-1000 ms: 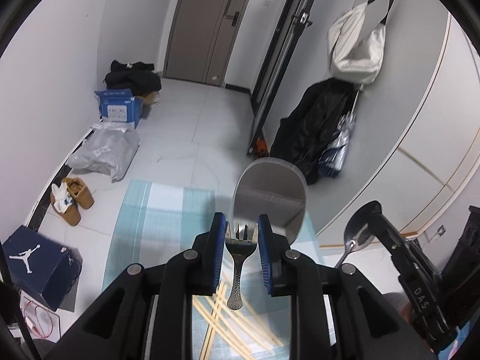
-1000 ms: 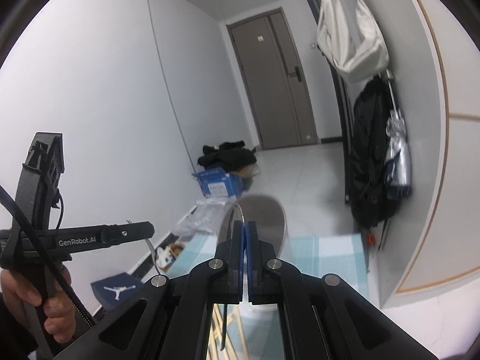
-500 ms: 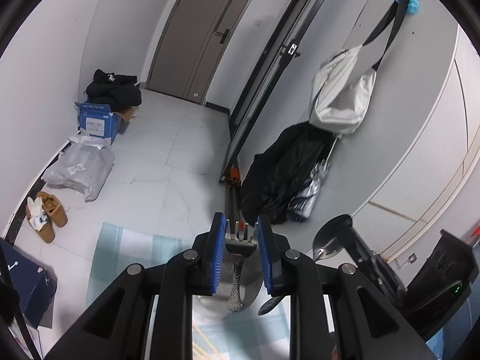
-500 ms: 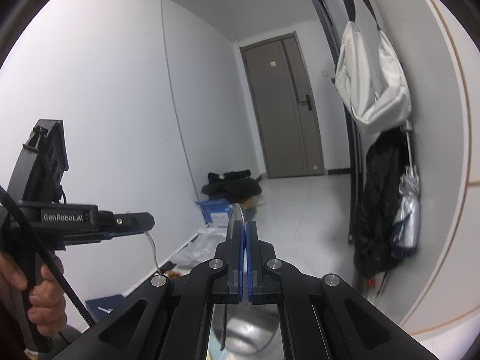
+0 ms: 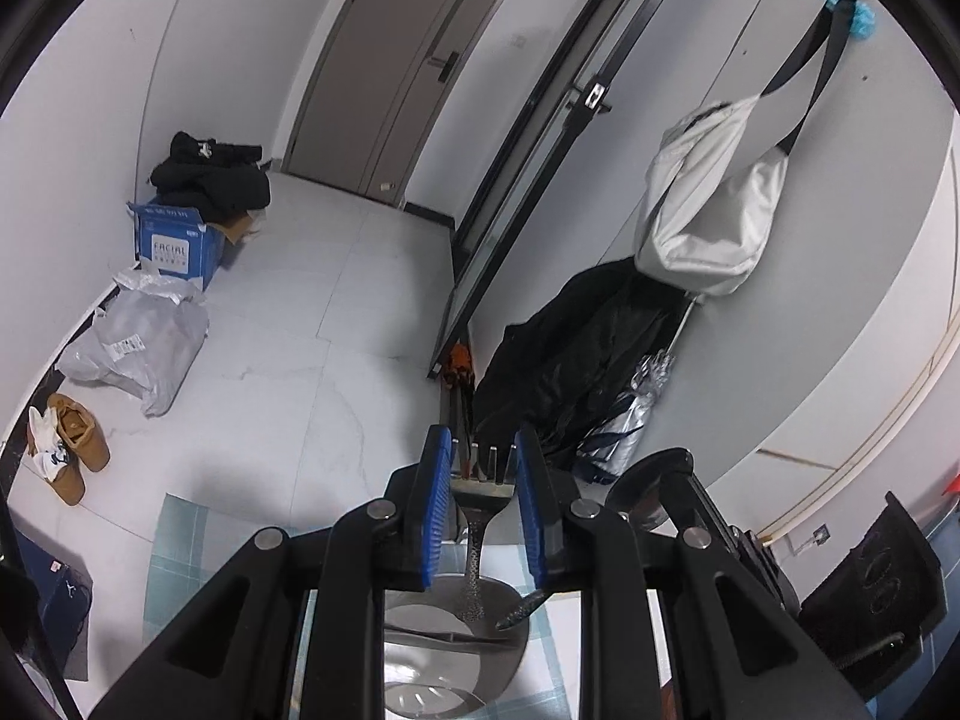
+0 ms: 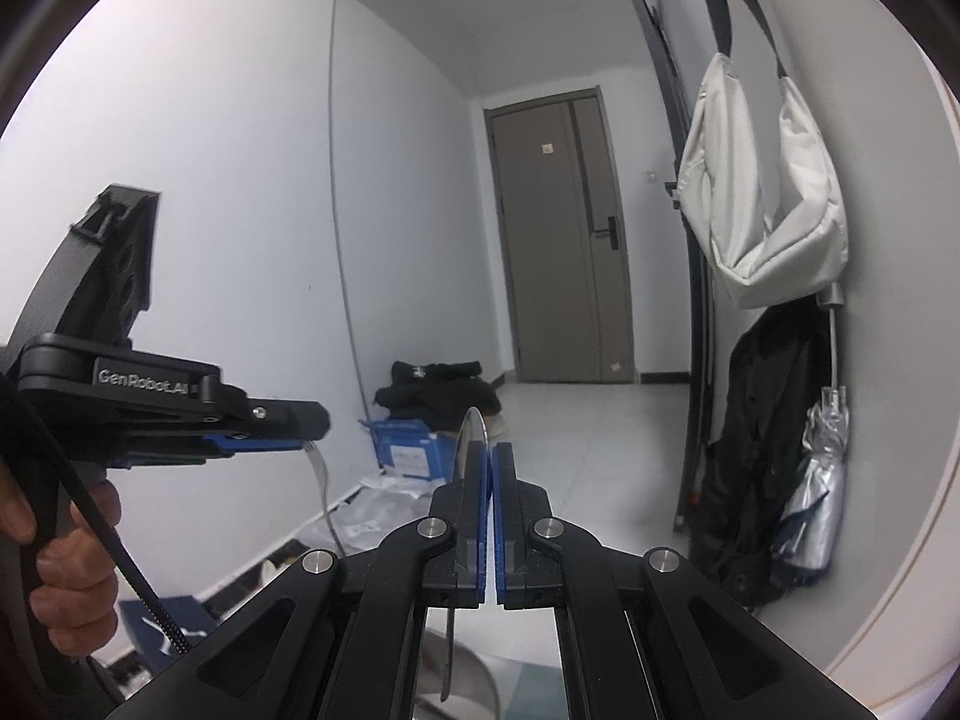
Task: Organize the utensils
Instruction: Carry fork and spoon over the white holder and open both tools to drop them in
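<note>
My left gripper is shut on the head of a metal fork, tines forward, patterned handle hanging down. Beneath it stands a round steel container on a blue-green mat. To the right, my right gripper holds a spoon, whose handle tip reaches toward the fork. In the right wrist view the right gripper is shut on the spoon, seen edge-on, bowl up. The left gripper, held by a hand, carries the fork at the left.
A white bag hangs on the right wall above a black coat and a folded umbrella. On the floor at the left lie a blue box, a grey parcel bag and shoes. A grey door closes the hallway.
Both grippers have risen and tipped up with fork and spoon still held. The mat and chopsticks have dropped out of view, and the steel container now lies beneath the fingers.
</note>
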Available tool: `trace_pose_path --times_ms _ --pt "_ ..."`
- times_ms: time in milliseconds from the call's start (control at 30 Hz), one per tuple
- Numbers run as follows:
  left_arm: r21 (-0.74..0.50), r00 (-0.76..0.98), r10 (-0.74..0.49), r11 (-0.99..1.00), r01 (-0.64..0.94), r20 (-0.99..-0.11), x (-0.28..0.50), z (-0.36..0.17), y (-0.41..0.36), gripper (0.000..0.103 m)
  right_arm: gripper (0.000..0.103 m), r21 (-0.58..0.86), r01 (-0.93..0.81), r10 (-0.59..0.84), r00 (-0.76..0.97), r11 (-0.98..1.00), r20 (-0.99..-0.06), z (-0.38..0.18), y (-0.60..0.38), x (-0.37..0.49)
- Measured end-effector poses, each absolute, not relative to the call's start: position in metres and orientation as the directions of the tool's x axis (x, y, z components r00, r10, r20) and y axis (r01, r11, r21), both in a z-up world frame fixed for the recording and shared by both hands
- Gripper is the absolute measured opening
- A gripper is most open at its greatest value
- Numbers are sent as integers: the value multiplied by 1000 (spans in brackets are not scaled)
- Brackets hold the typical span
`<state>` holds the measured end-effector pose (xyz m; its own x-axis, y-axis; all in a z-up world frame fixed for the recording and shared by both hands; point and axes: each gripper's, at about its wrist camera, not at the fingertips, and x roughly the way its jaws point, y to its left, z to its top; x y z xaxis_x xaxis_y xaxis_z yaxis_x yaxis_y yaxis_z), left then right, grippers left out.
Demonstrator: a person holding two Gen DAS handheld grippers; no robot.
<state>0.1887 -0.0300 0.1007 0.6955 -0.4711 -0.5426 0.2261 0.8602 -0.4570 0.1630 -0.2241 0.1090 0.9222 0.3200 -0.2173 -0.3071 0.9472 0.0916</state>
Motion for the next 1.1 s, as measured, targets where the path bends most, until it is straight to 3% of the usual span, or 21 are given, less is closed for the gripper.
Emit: trace_pose_path --times_ms 567,1000,1100 --pt "-390 630 -448 889 239 -635 198 64 -48 17 1 16 -356 346 894 934 -285 59 -219 165" --pt "-413 535 -479 876 247 -696 199 48 -53 18 4 111 -380 393 842 918 -370 34 -219 168" --pt "-413 529 -467 882 226 -709 199 48 -49 26 5 135 -380 401 827 915 -393 31 -221 168"
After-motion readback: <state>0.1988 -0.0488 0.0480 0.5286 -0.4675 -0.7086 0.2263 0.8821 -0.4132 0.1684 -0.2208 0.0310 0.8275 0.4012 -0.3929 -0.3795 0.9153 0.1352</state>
